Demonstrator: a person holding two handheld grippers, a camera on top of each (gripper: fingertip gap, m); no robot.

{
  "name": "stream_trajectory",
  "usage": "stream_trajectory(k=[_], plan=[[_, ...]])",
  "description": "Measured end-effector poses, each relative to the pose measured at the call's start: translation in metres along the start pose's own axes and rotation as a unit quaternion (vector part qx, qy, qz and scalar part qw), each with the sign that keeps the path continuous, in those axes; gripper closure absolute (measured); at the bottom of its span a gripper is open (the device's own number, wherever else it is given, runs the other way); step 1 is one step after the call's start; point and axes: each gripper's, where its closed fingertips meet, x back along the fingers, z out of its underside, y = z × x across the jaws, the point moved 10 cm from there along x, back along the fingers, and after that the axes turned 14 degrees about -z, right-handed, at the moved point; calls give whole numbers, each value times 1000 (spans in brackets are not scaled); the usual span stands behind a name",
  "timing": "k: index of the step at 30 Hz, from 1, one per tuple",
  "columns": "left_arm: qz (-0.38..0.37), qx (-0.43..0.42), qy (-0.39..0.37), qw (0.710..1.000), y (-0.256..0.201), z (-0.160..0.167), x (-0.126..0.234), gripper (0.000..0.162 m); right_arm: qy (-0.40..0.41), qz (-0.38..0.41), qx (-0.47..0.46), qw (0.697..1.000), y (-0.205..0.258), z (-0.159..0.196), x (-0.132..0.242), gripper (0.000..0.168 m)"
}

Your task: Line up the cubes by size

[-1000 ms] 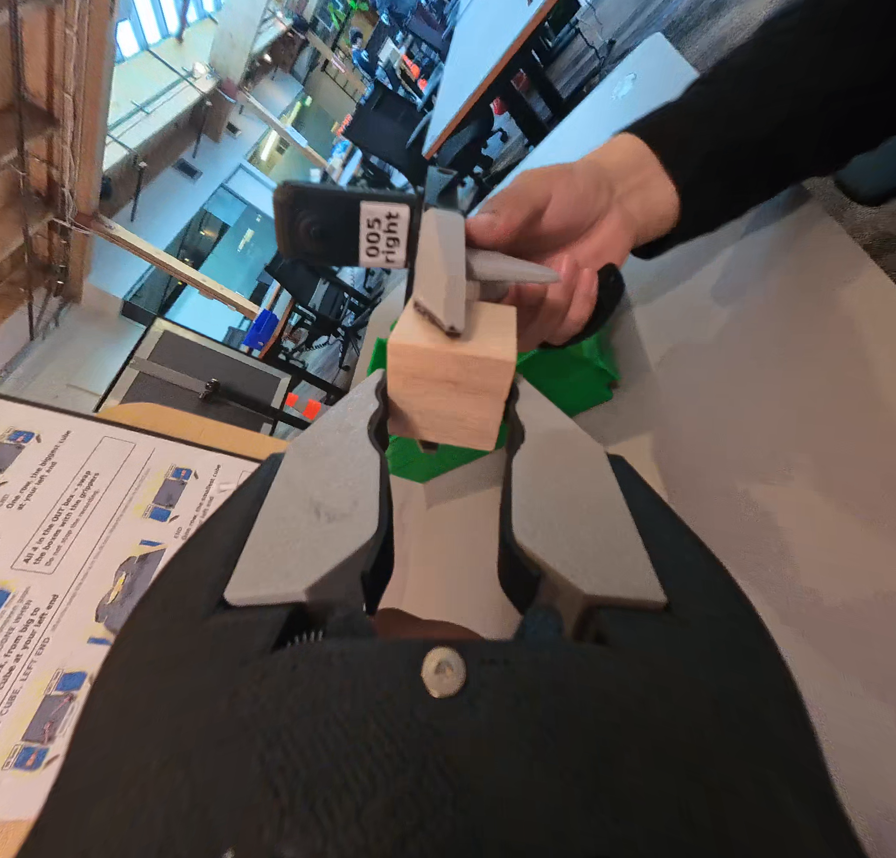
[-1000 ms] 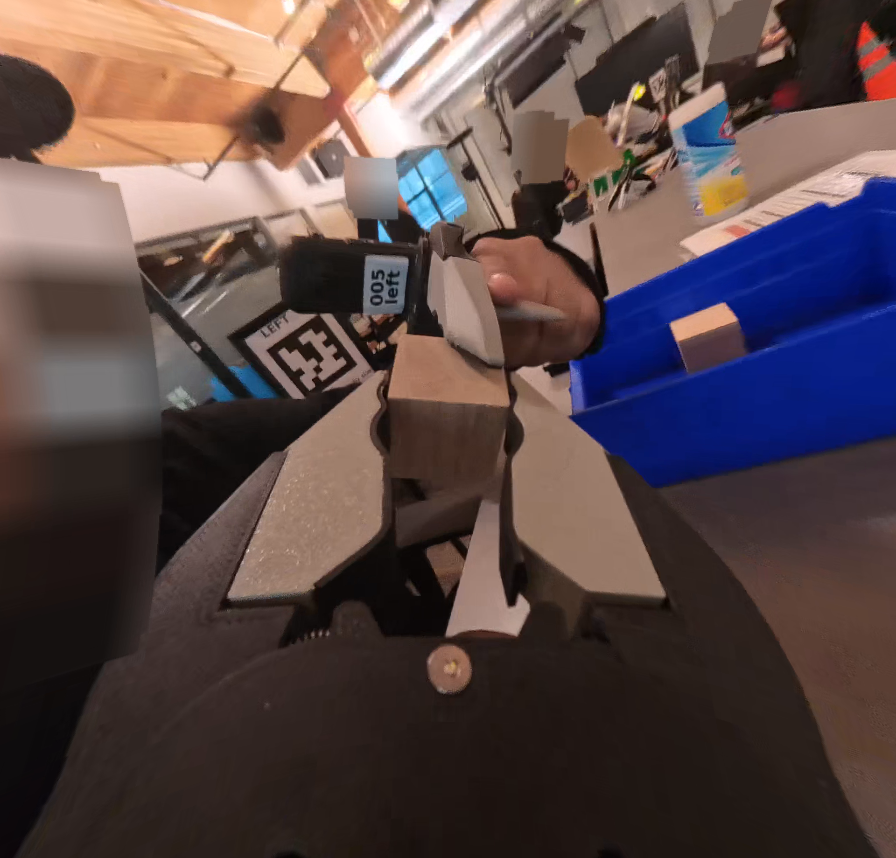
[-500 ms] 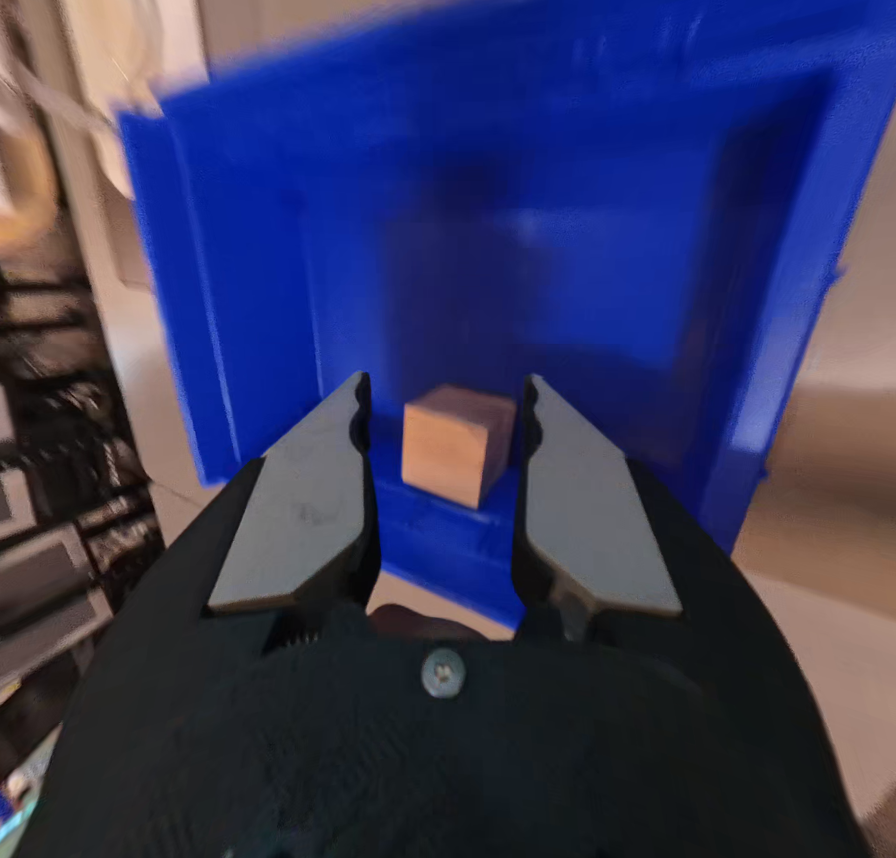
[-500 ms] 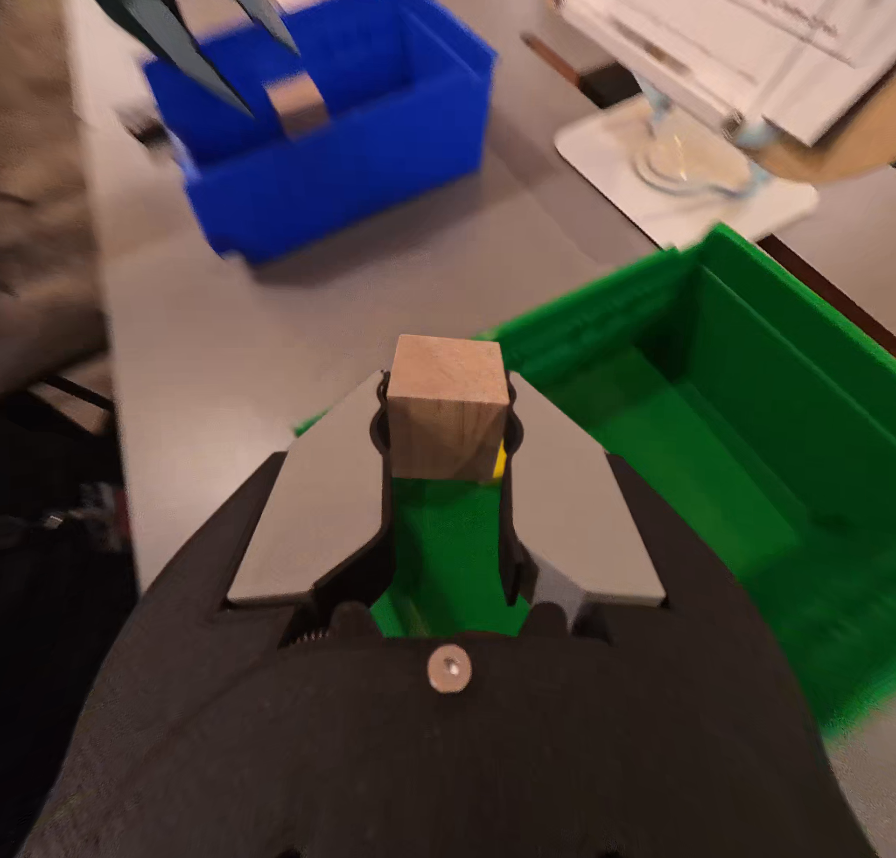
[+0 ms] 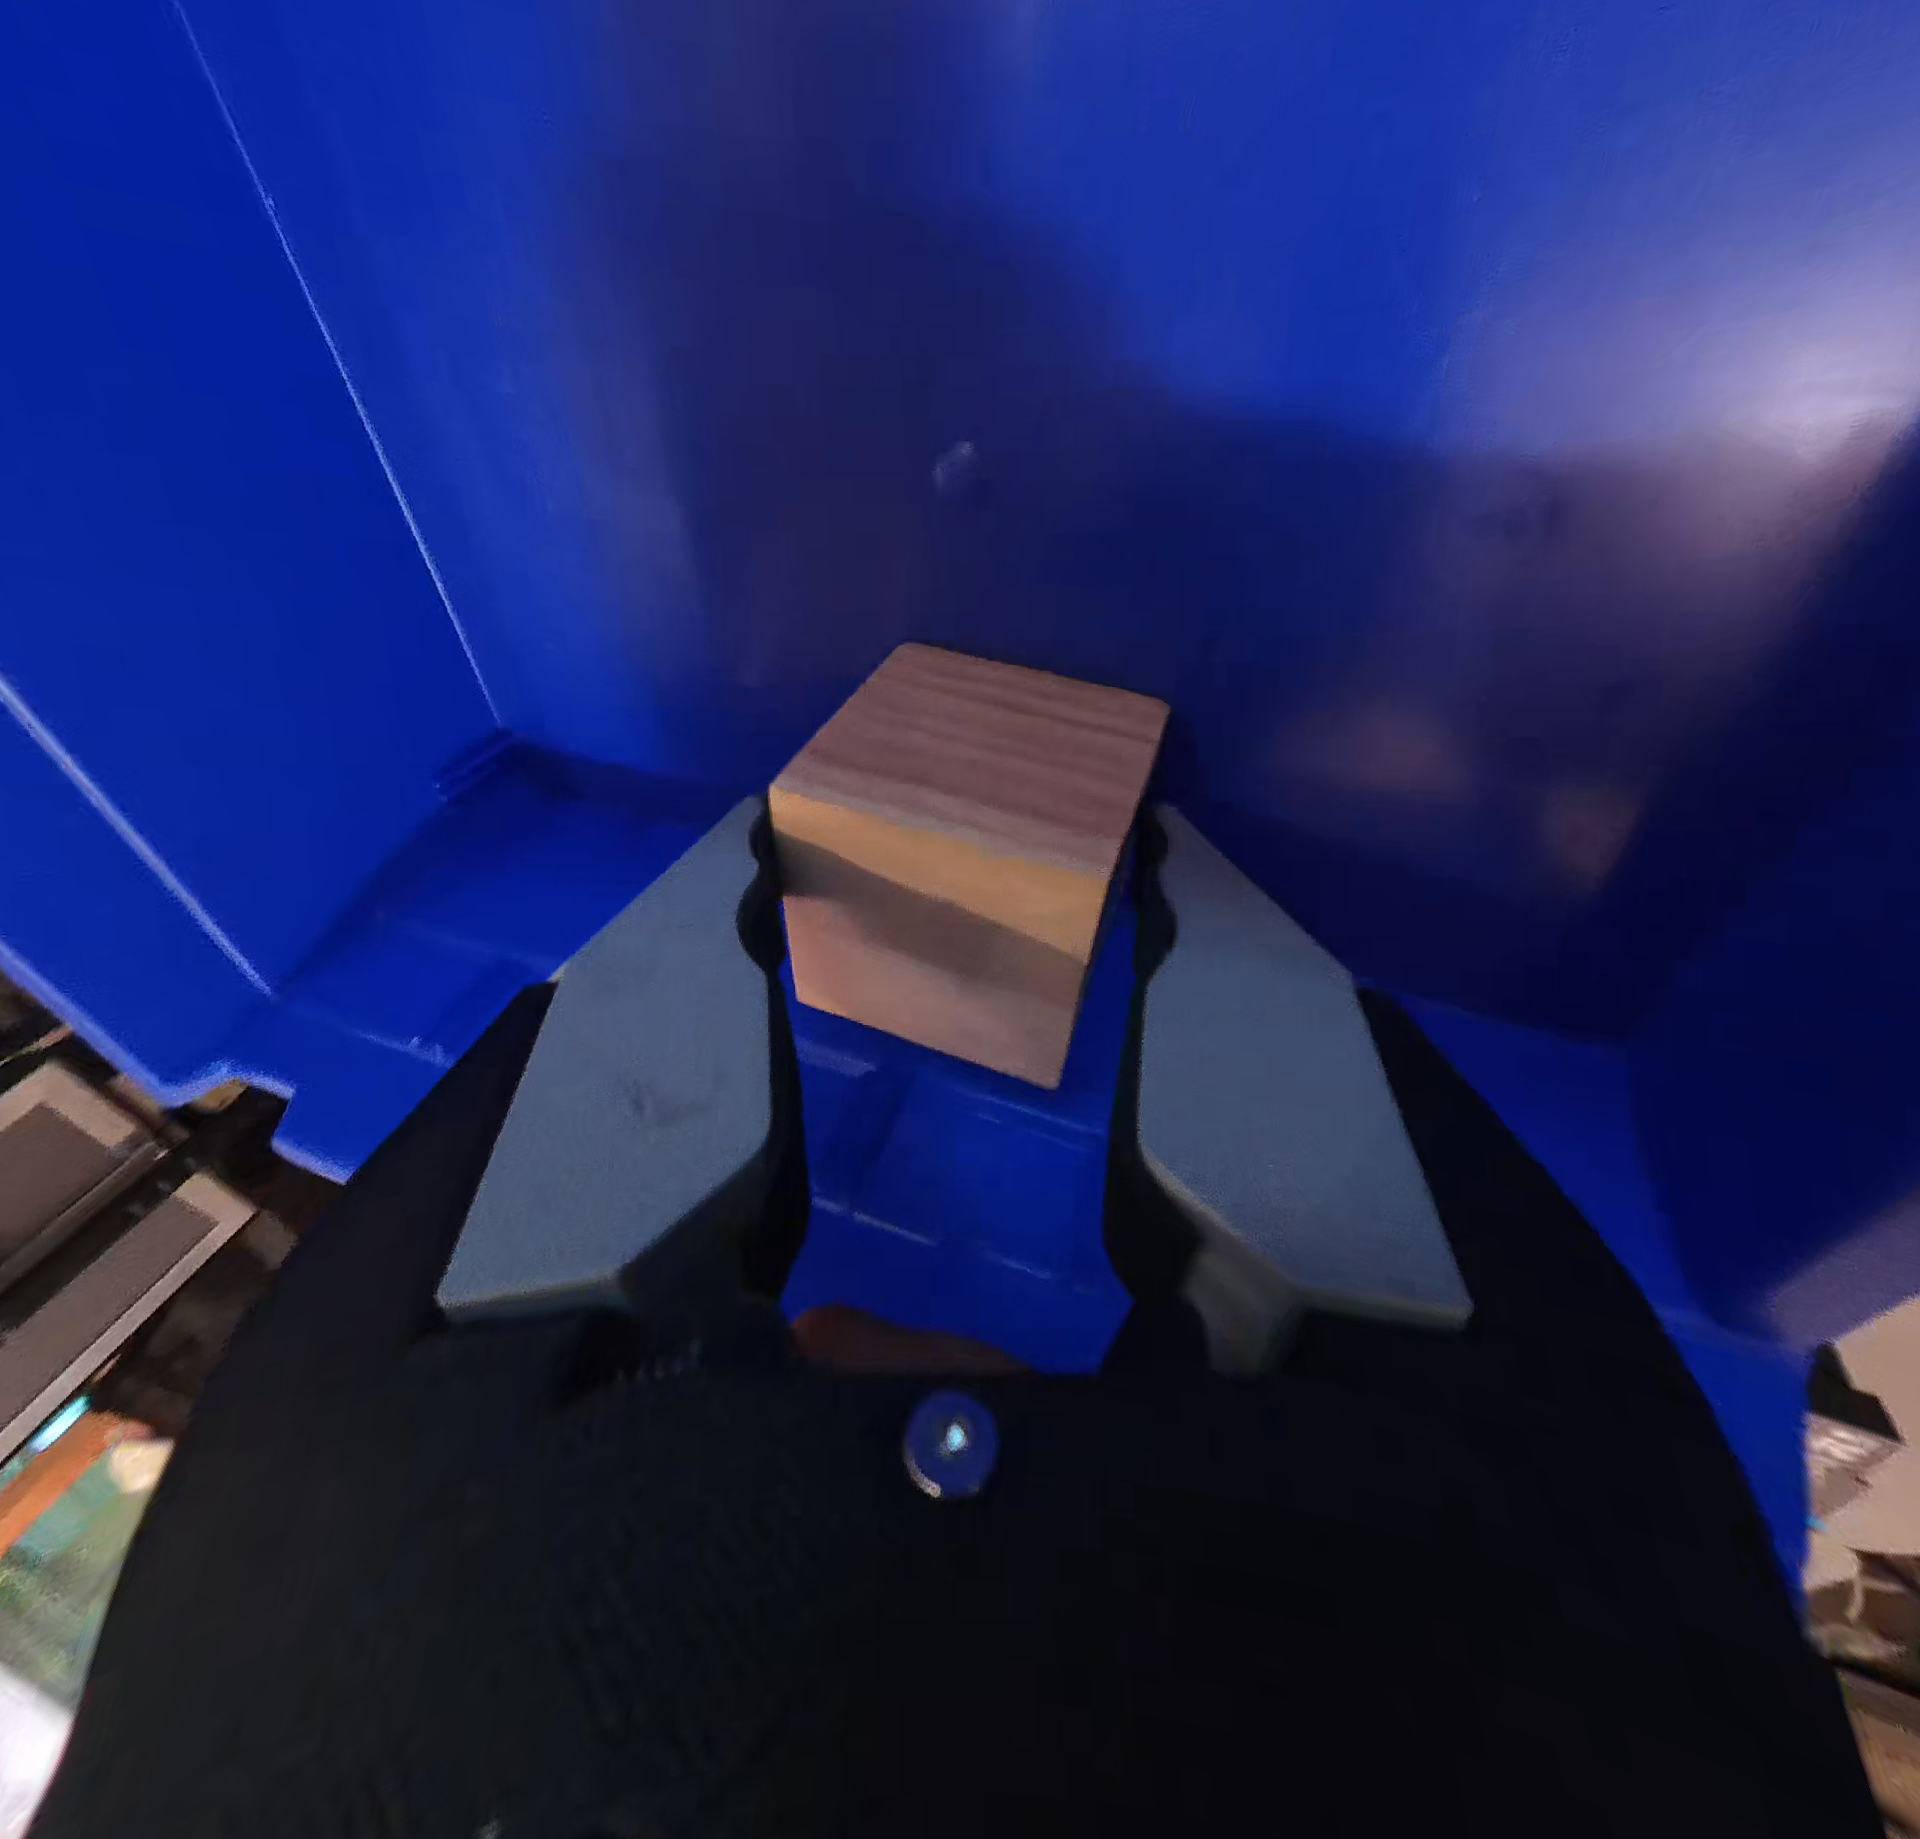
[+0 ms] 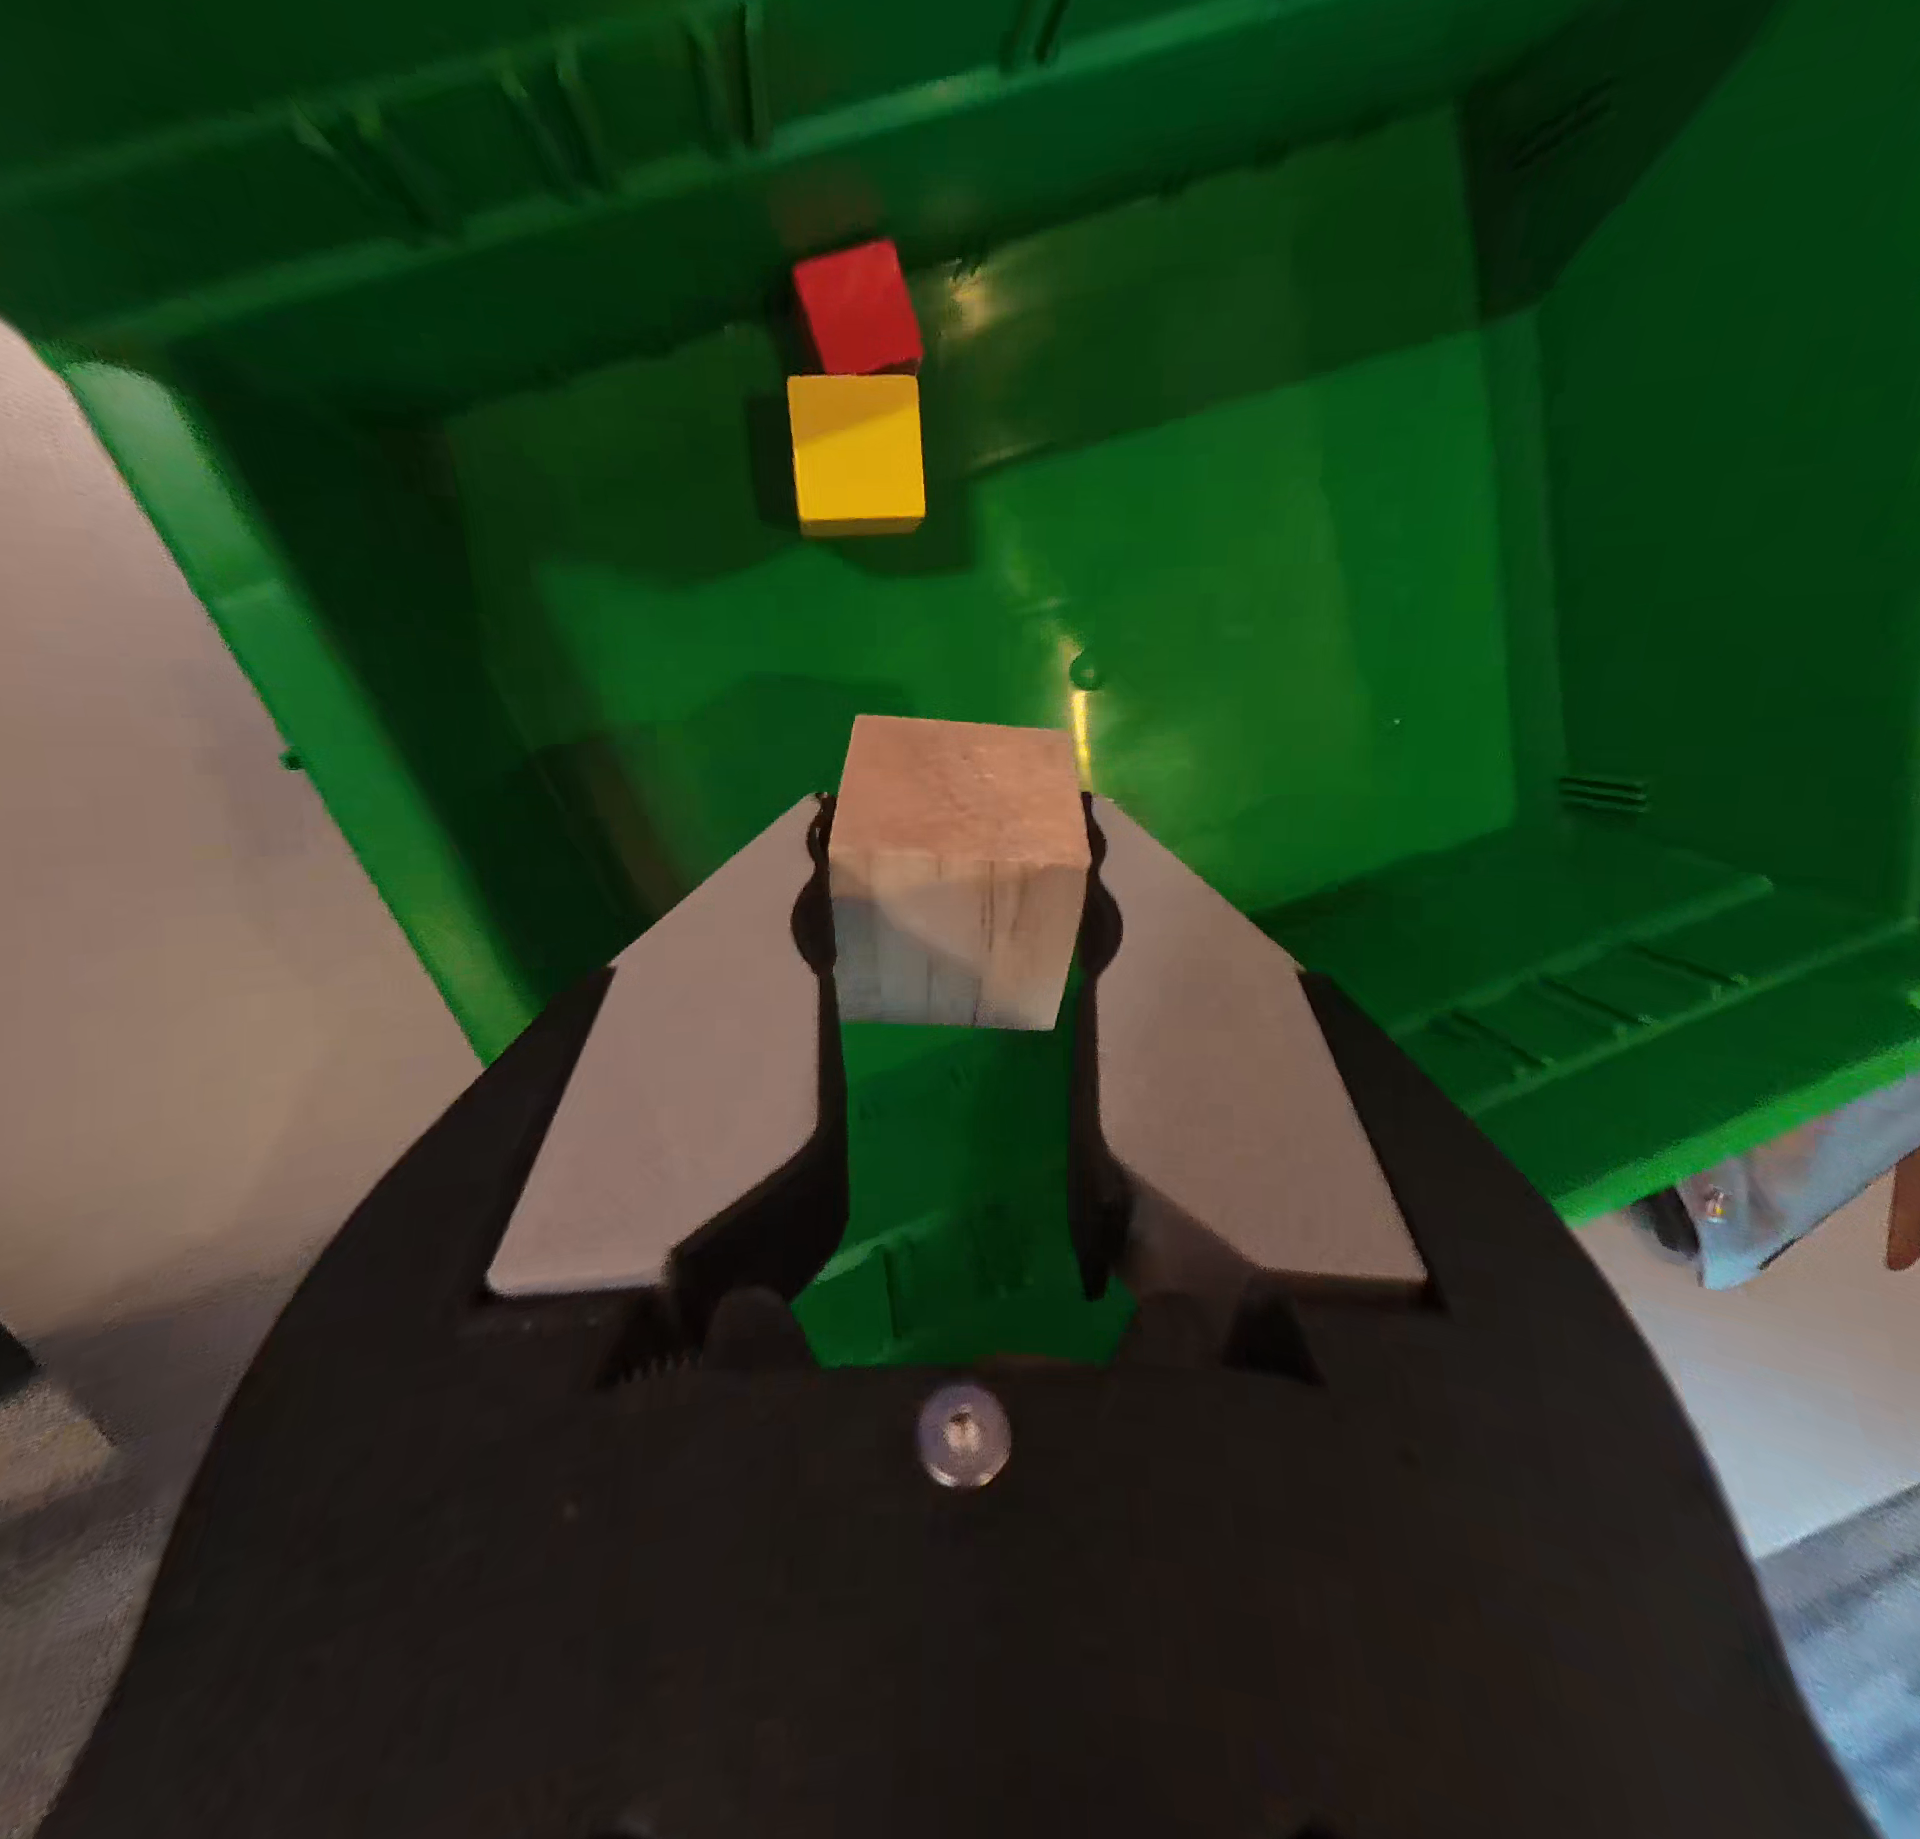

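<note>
The right gripper [image 6: 956, 896] clamps its fingers on a pale wooden cube [image 6: 954, 880] above the green bin [image 6: 1351, 563], ready to join the yellow cube [image 6: 856, 451] and red cube [image 6: 858, 306], while the left gripper [image 5: 951, 875], fingers spread, straddles a brown cube [image 5: 961, 859] in the blue bin [image 5: 727, 283].

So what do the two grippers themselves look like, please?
The left gripper and the right gripper look alike: a broad black textured body, two flat grey wedge-shaped fingers with black inner edges, and a silver screw in the middle.
</note>
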Motion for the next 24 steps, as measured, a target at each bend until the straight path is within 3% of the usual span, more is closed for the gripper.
stream_trajectory(k=[3,8,14,17,20,22,24], plan=[[3,34,-49,998,4,0,13,96,32,-11,15,999,-5,-5,-14,125],[-72,92,-185,976,19,-7,59,96,49,-39,49,997,-6,-18,-31,124],[-132,122,-365,914,20,-45,116,96,116,-63,83,988,-16,-35,-44,124],[-143,108,-416,891,13,-68,132,96,139,-92,87,982,-17,-46,-51,124],[-156,96,-453,872,9,-87,145,96,162,-72,90,980,-17,-52,-54,119],[-170,102,-493,847,9,-99,155,96,151,-70,74,983,-16,-50,-46,113],[-194,113,-537,813,11,-113,165,97,79,-64,52,993,-16,-48,-25,105]])
